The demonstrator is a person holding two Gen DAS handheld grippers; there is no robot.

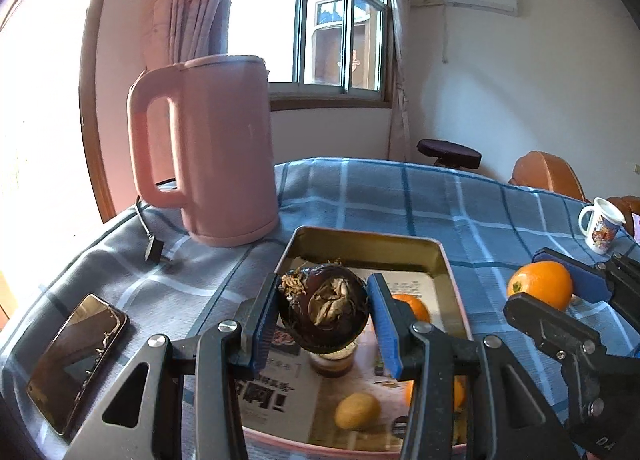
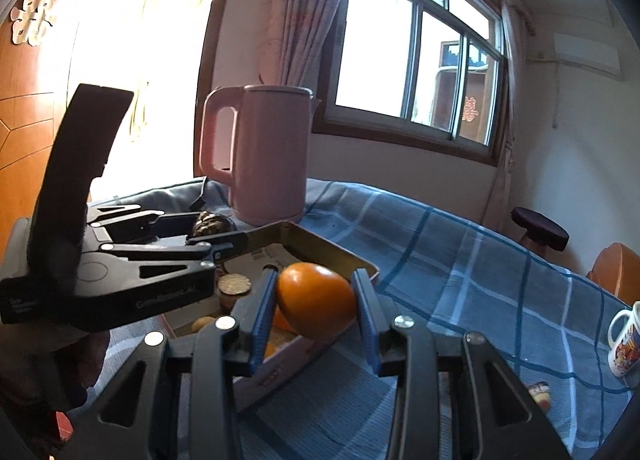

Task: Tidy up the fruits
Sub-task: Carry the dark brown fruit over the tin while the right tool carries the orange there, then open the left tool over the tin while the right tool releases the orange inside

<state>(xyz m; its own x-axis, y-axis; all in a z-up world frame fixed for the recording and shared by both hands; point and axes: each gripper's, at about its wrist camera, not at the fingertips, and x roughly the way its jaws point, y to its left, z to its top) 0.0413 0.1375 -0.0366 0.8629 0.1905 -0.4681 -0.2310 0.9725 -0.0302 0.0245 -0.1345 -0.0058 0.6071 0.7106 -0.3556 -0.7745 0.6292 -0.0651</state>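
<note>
We had the left gripper [image 1: 324, 312] closed on a dark, wrinkled fruit [image 1: 324, 310], its blue pads [image 1: 386, 324] pressing both sides, and we held it in the air over the tin [image 1: 444, 260]. The tin sat on the blue checked cloth [image 1: 400, 196], lined with printed paper. Inside it we saw an orange [image 1: 414, 306] partly hidden behind the right-hand pad, a small yellow fruit [image 1: 357, 411] nearer the camera, and a small jar [image 1: 332, 360] right under the dark fruit. More orange showed behind the gripper's finger, but we could not tell what it was.

Our right gripper [image 2: 316, 310] was clamped on a second orange [image 2: 316, 306], pinched between both pads and lifted above the tin's near right corner [image 2: 360, 262]. From the left wrist view that same orange [image 1: 540, 285] hung just outside the tin's right wall, above the cloth.

A pink kettle [image 1: 224, 148] stood on the cloth beyond the tin's left corner, its cord and plug [image 1: 154, 248] trailing beside it. A phone [image 1: 78, 362] lay flat to the left of the tin. A printed mug [image 1: 600, 224] stood well apart at the far right edge of the table.
</note>
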